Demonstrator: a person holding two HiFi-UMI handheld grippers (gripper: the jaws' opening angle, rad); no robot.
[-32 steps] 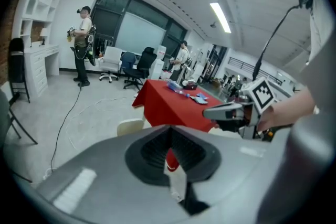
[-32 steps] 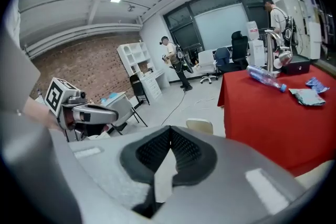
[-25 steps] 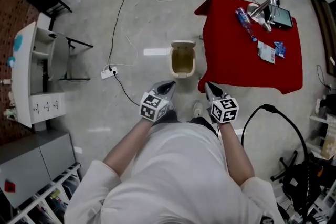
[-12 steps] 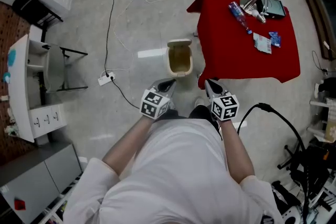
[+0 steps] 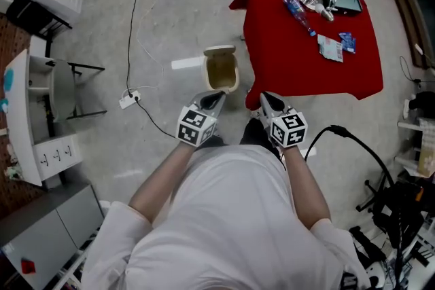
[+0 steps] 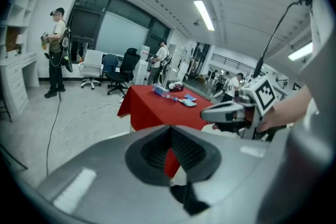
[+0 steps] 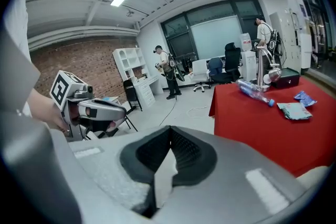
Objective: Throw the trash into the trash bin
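In the head view a beige open trash bin [image 5: 221, 69] stands on the floor by the near left corner of a red-clothed table [image 5: 299, 71]. On the cloth lie a plastic bottle [image 5: 299, 5], a pale wrapper [image 5: 330, 49] and a blue wrapper [image 5: 348, 42]. My left gripper [image 5: 212, 100] hovers just short of the bin, shut and empty. My right gripper [image 5: 266, 102] is beside it near the table's corner, also shut and empty. The right gripper view shows the bottle [image 7: 253, 92] and wrappers [image 7: 294, 110] on the table ahead.
A power strip [image 5: 129, 98] and loose cables lie on the floor to the left. A white desk [image 5: 27, 112] and a chair frame [image 5: 71, 81] stand at the far left. A thick black cable [image 5: 353, 139] loops at the right. People stand far back in the room.
The person has stepped forward, so the bin and the table have come closer. Both grippers moved forward with the body and stayed shut.
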